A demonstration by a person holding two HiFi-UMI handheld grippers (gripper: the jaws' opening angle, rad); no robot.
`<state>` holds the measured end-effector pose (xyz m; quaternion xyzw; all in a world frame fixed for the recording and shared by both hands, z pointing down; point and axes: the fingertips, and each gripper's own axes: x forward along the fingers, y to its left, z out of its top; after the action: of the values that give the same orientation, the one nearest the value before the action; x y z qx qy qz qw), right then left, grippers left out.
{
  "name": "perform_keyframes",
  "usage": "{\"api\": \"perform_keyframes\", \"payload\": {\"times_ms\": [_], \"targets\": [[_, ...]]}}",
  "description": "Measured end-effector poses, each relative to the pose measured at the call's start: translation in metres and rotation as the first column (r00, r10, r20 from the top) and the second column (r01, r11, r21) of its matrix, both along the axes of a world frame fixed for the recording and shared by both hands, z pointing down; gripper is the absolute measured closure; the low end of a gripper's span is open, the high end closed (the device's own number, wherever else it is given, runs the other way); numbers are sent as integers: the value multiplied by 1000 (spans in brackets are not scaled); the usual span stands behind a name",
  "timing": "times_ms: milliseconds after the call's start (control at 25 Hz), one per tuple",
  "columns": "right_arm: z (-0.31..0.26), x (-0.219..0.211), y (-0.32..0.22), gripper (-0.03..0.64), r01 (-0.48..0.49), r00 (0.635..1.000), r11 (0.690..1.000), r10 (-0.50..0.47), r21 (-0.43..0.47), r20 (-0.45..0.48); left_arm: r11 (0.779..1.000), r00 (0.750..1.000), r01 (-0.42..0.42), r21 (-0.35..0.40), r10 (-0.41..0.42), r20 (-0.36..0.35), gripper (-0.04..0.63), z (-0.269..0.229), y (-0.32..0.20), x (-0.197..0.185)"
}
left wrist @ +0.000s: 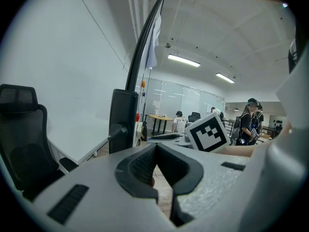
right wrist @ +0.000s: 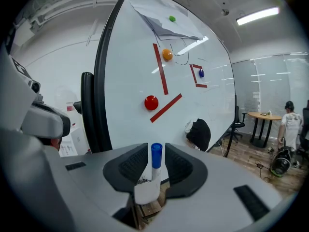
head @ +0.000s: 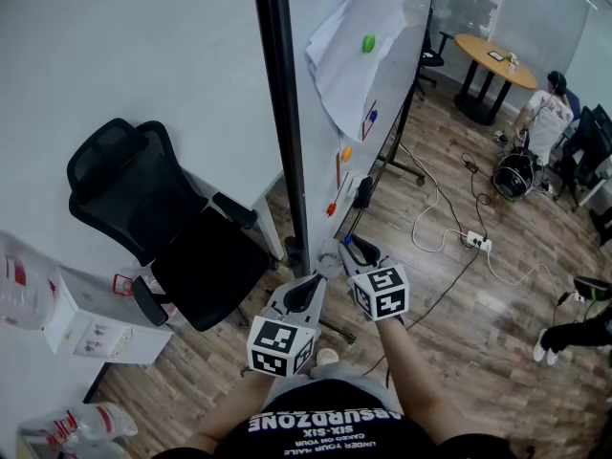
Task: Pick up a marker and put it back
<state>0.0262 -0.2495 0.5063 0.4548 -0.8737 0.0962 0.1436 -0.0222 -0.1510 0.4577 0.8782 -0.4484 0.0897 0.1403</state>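
I am holding my right gripper (right wrist: 155,150) up to the lower part of the whiteboard (right wrist: 130,57), and the marker (right wrist: 156,166) is standing upright between its jaws, blue cap up. The pads are not pressing on it: a slim gap is showing on each side, so the jaws are standing loose around it, not clamped. I cannot tell what is carrying the marker below the jaws, since my own gripper is covering its foot. I am reading this as one of the two handovers of the task, either the grasp about to be made or the release onto the board's ledge; the loose jaws fit both. My left gripper (left wrist: 155,146) is idling beside it with its jaws together and nothing in them, taking no part. What I am judging as left: settling the marker and drawing my right gripper clear.
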Motion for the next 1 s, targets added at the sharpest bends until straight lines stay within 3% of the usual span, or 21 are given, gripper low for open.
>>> {"api": "perform_keyframes", "payload": {"times_ms": [1000], "targets": [[-77,11,25,526,-55,989,989,35,140,143,1000,1000,-23,11,23,-15,592,-7,6,2]]}}
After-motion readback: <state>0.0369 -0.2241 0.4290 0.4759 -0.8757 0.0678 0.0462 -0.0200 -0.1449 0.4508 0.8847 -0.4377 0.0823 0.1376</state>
